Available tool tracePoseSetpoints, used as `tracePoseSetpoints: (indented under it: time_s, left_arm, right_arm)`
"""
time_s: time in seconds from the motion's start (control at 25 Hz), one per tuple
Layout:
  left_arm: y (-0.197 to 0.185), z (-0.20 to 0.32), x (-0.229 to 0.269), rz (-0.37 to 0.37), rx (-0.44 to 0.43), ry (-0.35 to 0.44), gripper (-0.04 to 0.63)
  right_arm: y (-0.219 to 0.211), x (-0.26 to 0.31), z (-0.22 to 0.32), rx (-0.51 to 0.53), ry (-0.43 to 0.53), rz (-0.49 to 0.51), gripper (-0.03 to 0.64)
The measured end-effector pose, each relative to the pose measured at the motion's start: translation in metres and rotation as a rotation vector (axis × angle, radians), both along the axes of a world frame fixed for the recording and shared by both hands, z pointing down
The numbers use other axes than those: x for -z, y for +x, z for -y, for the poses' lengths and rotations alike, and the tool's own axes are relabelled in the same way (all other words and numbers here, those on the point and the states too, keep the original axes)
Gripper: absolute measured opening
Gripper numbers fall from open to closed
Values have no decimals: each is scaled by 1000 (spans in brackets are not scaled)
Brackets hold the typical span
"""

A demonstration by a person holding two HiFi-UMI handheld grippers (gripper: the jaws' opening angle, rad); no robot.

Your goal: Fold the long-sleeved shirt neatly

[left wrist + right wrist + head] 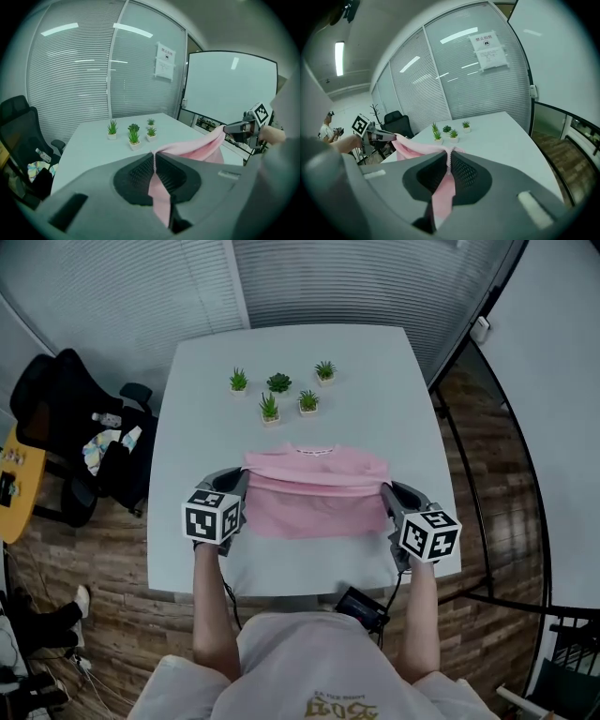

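The pink cloth long-sleeved shirt [317, 512] was stretched between the left gripper [243, 486] and the right gripper [386, 493], an edge pinched in each. Its collar lay beyond their tips.

Grey hand-held grippers [240, 486] [387, 493], black-and-white marker cubes [211, 515] [429, 533], black ribbed pads [139, 176]; pale T-shirt [309, 662]

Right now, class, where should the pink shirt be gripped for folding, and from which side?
The two ends of its raised edge, one gripper each, coming from the person's side. The shirt spreads wide and limp, so end grips likely keep that edge taut and straight. The left gripper and right gripper are shut on it there.
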State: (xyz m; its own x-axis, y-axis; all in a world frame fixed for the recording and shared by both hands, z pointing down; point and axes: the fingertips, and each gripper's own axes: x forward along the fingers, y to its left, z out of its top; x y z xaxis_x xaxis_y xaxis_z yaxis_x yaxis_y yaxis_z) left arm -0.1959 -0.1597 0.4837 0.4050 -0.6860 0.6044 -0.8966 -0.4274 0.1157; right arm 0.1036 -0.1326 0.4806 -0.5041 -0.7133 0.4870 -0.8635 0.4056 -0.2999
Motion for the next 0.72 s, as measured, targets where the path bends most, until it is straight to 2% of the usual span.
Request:
tracePoseSetpoints:
  time_s: [0.2, 0.44, 0.72]
  left_arm:
    - [-2, 29, -24, -15, 4, -31, 18]
    - [0, 61, -53, -58, -1, -84, 18]
    - [4, 88, -98, -73, -20, -147, 20]
  right_arm:
    - [-5, -21, 30, -25, -33, -8, 37]
    - [-4, -49, 66, -77, -87, 29, 37]
    - [-5, -93, 100, -103, -130, -29, 37]
